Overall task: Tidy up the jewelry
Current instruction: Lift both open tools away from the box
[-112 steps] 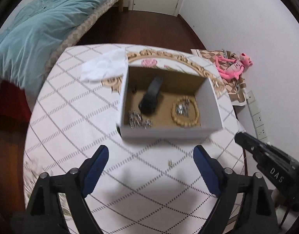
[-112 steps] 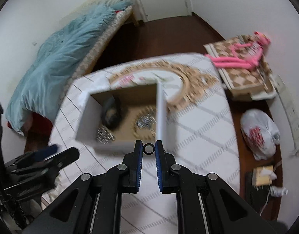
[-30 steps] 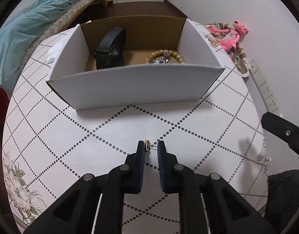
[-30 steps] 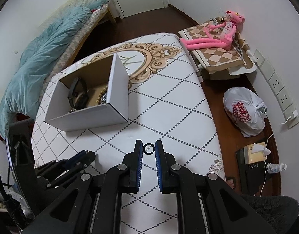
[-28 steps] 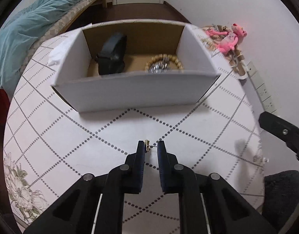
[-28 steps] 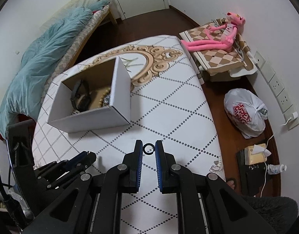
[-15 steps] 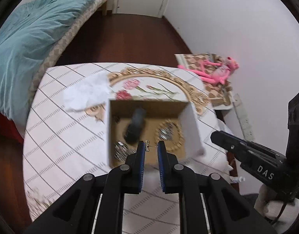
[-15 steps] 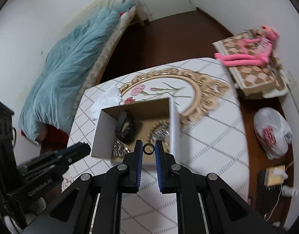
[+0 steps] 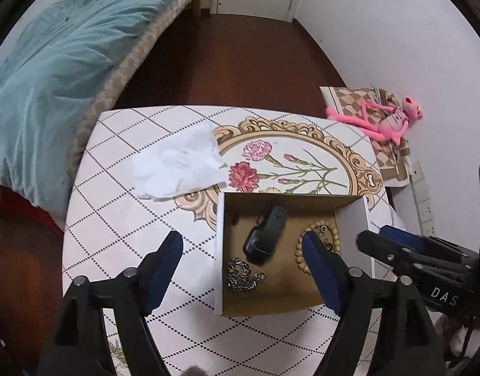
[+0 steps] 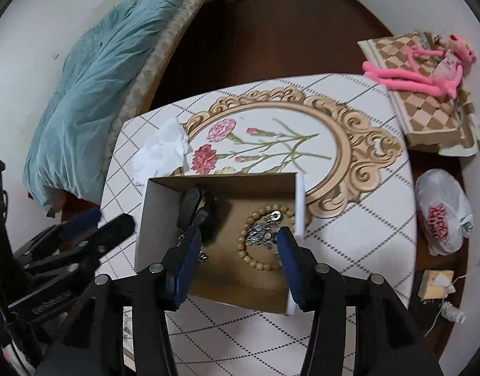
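Observation:
An open white cardboard box (image 9: pixel 219 250) (image 10: pixel 158 210) sits on the table. Inside lie a black watch (image 9: pixel 266 235) (image 10: pixel 189 206), a wooden bead bracelet (image 9: pixel 329 230) (image 10: pixel 258 263) with silver pieces (image 10: pixel 265 230) in its ring, and a silver chain (image 9: pixel 243 277). My left gripper (image 9: pixel 243 241) is open and empty above the box. My right gripper (image 10: pixel 238 233) is open and empty above the box, over the bracelet. The right gripper also shows in the left wrist view (image 9: pixel 396 250), and the left gripper in the right wrist view (image 10: pixel 80 228).
A crumpled white tissue (image 9: pixel 177 166) (image 10: pixel 161 153) lies on the patterned table (image 9: pixel 114 219) behind the box. A bed with a teal duvet (image 9: pixel 52 47) stands at left. A pink plush toy (image 9: pixel 384 119) on a checkered board and a plastic bag (image 10: pixel 443 216) lie at right.
Both grippers have opened over the box; the small earring from the left jaws and the ring from the right jaws are no longer held. Both had risen from table level to above the box.

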A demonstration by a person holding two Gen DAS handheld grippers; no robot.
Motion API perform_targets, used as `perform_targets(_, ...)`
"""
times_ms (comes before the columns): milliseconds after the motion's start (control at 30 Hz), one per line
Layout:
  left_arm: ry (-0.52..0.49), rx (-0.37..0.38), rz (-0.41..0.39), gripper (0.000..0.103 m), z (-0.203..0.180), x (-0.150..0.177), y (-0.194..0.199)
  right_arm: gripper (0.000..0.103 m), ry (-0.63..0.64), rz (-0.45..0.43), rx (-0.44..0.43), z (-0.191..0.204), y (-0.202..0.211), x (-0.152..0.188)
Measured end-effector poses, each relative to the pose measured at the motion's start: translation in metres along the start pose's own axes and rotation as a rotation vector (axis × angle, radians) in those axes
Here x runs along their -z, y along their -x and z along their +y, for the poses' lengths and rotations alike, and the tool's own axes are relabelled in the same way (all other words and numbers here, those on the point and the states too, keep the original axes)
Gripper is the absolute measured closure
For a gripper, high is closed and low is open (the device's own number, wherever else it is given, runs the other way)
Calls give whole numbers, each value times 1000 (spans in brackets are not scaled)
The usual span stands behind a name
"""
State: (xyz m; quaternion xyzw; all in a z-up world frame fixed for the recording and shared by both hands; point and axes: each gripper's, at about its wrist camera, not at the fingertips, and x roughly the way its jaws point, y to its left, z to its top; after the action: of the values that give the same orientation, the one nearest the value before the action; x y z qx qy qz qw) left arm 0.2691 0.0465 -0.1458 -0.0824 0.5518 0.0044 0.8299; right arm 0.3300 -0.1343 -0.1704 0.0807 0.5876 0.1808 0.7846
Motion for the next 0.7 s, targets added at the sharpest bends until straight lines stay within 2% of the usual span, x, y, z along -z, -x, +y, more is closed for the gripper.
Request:
perform_targets(67, 7, -20, -4, 24, 2, 0, 2, 50, 0, -8, 24, -1, 6, 0)
perform_targets(133, 12, -38, -15, 4, 4, 2, 5, 39, 8, -15, 71, -1, 10, 3)
perform_targets(200, 9, -68, -43, 1, 4, 8, 11, 14, 25, -25, 153, 0, 14, 9)
perform_targets(267, 3, -95, -70, 1, 4, 16, 15, 7, 45, -34, 228, 0, 16, 16)
perform_targets(333, -3, -117, -77, 1, 2, 23, 15, 5, 52, -27, 293, -1, 15, 24)
perform_targets(467, 0, -139, -73, 1, -2, 36, 17, 2, 46, -24, 359, -4, 14, 40)
perform_targets(700, 10, -136, -104, 1, -9, 53, 42, 2, 40, -74, 385, 2, 40, 63)
